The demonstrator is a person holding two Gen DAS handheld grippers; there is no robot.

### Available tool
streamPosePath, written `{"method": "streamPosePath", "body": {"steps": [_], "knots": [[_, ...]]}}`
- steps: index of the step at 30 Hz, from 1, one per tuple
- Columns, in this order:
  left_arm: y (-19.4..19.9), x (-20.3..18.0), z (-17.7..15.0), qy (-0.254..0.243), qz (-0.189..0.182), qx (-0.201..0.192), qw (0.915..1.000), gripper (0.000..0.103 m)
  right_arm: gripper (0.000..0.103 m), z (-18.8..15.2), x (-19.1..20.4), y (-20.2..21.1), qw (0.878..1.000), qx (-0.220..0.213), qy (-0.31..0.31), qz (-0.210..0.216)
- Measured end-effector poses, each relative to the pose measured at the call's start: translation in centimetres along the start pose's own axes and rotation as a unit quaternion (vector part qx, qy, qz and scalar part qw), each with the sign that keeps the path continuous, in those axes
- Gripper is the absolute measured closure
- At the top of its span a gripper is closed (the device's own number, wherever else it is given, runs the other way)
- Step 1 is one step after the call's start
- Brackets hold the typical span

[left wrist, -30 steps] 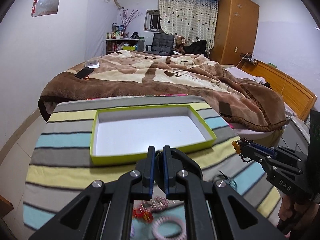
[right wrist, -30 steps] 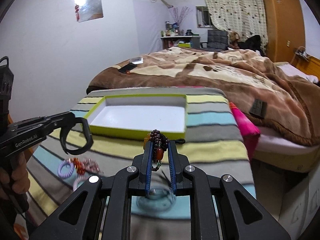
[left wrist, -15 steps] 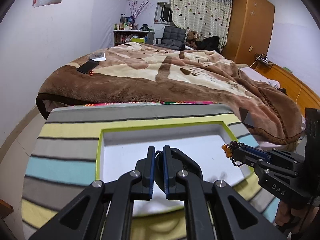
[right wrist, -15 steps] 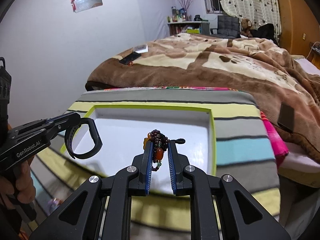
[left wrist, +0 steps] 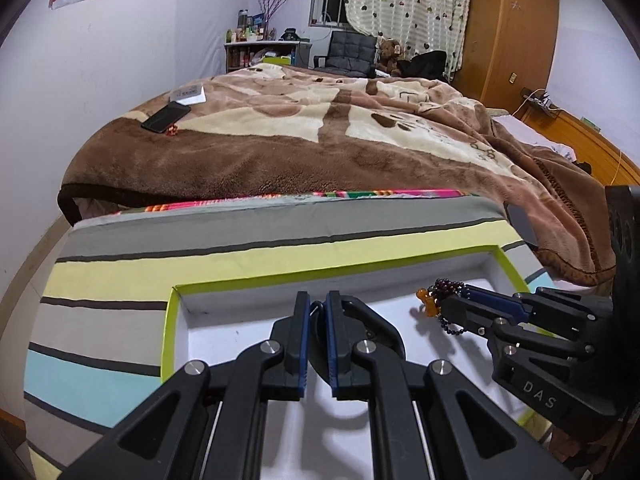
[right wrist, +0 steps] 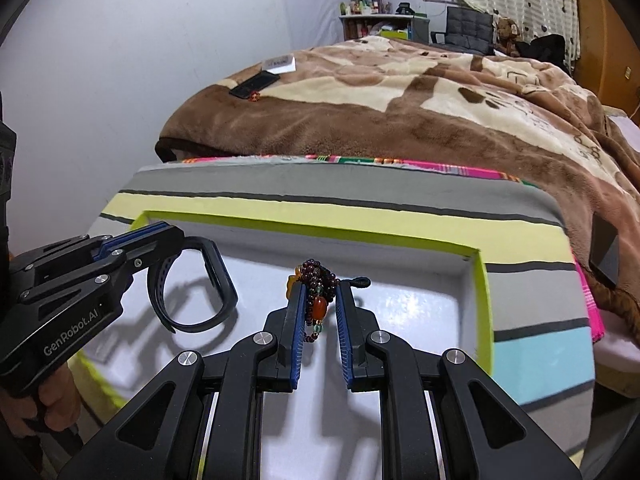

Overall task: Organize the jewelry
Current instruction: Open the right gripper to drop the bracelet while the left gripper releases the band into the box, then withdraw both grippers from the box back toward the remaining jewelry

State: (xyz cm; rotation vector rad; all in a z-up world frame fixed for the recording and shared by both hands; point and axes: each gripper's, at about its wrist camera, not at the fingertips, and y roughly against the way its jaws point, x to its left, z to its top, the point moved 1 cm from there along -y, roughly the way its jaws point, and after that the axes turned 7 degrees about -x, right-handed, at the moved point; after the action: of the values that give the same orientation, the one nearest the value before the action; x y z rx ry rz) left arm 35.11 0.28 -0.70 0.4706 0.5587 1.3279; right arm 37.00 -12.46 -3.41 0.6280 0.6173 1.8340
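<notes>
While both grippers hover over the white tray (right wrist: 478,280), my left gripper (right wrist: 176,236) grips a smooth black wristband (right wrist: 192,284) dangling downward; my right gripper (right wrist: 318,304) clamps a bunched bead bracelet (right wrist: 316,280).

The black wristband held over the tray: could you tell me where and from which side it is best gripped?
Grip the strap of the black wristband edge-on from the left, as the left gripper does; the band is thin and flat there, its open loop hanging free.

Brown blanket (left wrist: 320,148) over bed, phone (left wrist: 165,117) on it, black chair (left wrist: 347,50), wardrobe (left wrist: 508,36), patterned curtain (left wrist: 404,8)
</notes>
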Motion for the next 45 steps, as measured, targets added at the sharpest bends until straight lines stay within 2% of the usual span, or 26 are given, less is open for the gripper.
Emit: {"method": "streamPosePath", "body": {"steps": [7,13,15,17,27,37,45], "knots": [[-0.8,0.9,-0.4,0.008,0.002,0.006,1.0000,0.094,0.085,0.0,0.0,-1.3,1.000,0.011,-0.011,0.006],[-0.1,0.9,-0.2,0.003,0.005,-0.003,1.0000,0.093,0.072,-0.1,0.2,-0.8,1.000,0.007,-0.011,0.005],[0.5,0.7,-0.2,-0.001,0.006,-0.009,0.9999,0.086,0.071,-0.2,0.4,-0.2,1.000,0.002,-0.010,0.005],[1.3,0.7,-0.2,0.002,0.006,-0.016,0.9999,0.082,0.071,-0.3,0.5,0.5,1.000,-0.004,-0.009,0.004],[7.4,-0.9,-2.0,-0.007,0.010,-0.056,0.9983,0.082,0.071,-2.1,1.2,7.4,0.998,-0.062,0.001,-0.009],[13.3,-1.8,-6.2,-0.006,0.009,-0.076,0.9970,0.082,0.071,-7.1,1.9,14.2,0.995,-0.099,0.000,-0.011],[16.9,-2.3,-9.4,0.000,0.007,-0.089,0.9960,0.082,0.071,-10.2,2.6,18.1,0.992,-0.121,0.009,-0.018]]}}
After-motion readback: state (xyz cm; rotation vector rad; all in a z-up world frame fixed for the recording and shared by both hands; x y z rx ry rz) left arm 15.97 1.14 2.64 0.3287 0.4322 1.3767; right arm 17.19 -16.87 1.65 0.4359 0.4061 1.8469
